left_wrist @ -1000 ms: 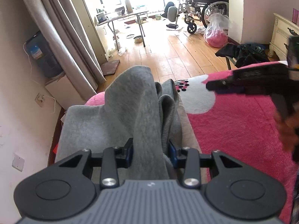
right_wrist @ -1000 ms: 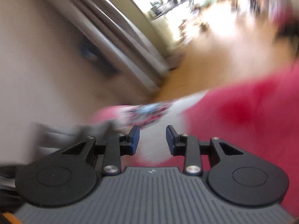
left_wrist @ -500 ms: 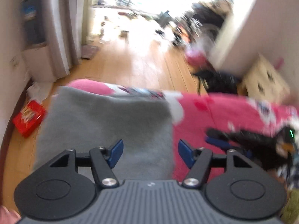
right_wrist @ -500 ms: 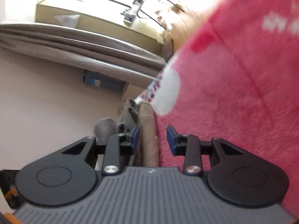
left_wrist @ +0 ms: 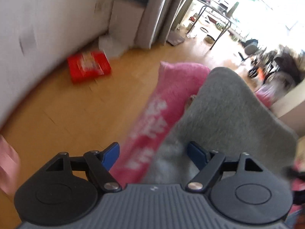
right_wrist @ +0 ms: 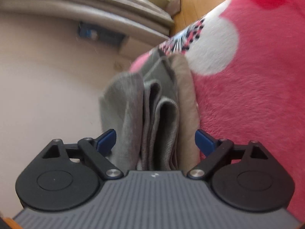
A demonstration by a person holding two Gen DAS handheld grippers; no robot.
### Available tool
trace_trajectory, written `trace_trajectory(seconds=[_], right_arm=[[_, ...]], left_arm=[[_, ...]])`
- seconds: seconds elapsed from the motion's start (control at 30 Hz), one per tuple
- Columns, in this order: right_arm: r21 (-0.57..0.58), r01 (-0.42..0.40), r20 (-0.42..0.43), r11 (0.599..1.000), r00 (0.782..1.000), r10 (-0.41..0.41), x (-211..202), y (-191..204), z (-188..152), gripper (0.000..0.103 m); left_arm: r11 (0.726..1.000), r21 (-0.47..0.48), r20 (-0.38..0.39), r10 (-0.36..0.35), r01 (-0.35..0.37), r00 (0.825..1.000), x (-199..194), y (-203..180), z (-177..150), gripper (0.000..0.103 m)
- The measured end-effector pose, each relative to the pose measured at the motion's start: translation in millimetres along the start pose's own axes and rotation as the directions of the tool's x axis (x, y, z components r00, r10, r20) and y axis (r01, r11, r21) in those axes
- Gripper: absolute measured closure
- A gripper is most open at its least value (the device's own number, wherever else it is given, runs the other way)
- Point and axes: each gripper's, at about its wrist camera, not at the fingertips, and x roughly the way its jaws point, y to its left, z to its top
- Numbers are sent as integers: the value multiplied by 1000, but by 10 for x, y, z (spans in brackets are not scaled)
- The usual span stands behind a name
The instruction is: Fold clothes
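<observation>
Looking along our left gripper [left_wrist: 153,153], we see its jaws spread wide, having just been opening; the blue pads [left_wrist: 111,153] press on nothing. Between them lie the edge of the pink blanket [left_wrist: 164,103] and the near part of the grey garment [left_wrist: 226,110], which rests flat on that blanket at the bed's corner. Beyond the edge we see the wooden floor [left_wrist: 63,114], a red box [left_wrist: 88,67] lying near the white wall [left_wrist: 38,22], and grey curtains [left_wrist: 162,13] further back. This view is blurred.

Along our right gripper [right_wrist: 155,139], the jaws have also just been opening and now stand apart. The folded stack of clothes sits between them: grey folds [right_wrist: 129,110], a ribbed hem [right_wrist: 165,118] and a beige layer [right_wrist: 185,103] against the blanket [right_wrist: 247,95]. The pads [right_wrist: 203,140] stand just beside the fabric; whether either one brushes it we cannot tell, but they do not clamp it.
</observation>
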Motion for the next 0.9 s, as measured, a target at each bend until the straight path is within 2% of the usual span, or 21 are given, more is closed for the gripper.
trace_trajectory(seconds=[0.03, 0.07, 0.17, 0.37, 0.5, 0.6, 0.67, 0.73, 0.8, 0.87, 0.9], right_arm=[[-26, 3, -7, 1000, 1000, -3, 37, 33, -10, 61], [-57, 16, -9, 998, 1000, -17, 66, 86, 15, 63], [-137, 39, -15, 990, 999, -41, 84, 218, 69, 66], [-279, 45, -13, 959, 999, -51, -51, 272, 160, 66], [-323, 56, 19, 945, 998, -53, -9, 234, 249, 66], [-259, 60, 30, 964, 998, -55, -20, 99, 190, 52], [-217, 84, 44, 973, 996, -76, -99, 56, 117, 36], [-193, 130, 92, 973, 989, -114, -319, 78, 0, 35], [-143, 158, 136, 977, 981, -139, -710, 107, -198, 35], [-107, 200, 151, 974, 971, -183, -1201, 164, -531, 35], [-117, 251, 147, 961, 961, -233, -1454, 249, -762, 35]], left_arm=[[999, -27, -8, -34, 34, 999, -5, 51, -36, 36], [998, -41, -15, -58, 57, 998, 2, 90, -78, 41], [995, -31, -12, -94, 94, 995, -24, 98, -215, 47], [989, -12, 0, -144, 144, 990, -47, 49, -354, 51], [988, 73, 15, -140, 138, 990, -83, -70, -482, 51], [989, 73, 35, -132, 129, 991, -99, -47, -501, 48], [991, 68, 44, -122, 119, 992, -171, -20, -500, 45], [992, 77, 54, -107, 103, 993, -324, -3, -483, 45], [991, 109, 62, -87, 80, 994, -554, -7, -463, 44], [988, 141, 71, -66, 56, 995, -788, -13, -443, 43], [985, 169, 71, -53, 40, 996, -924, -41, -449, 42]])
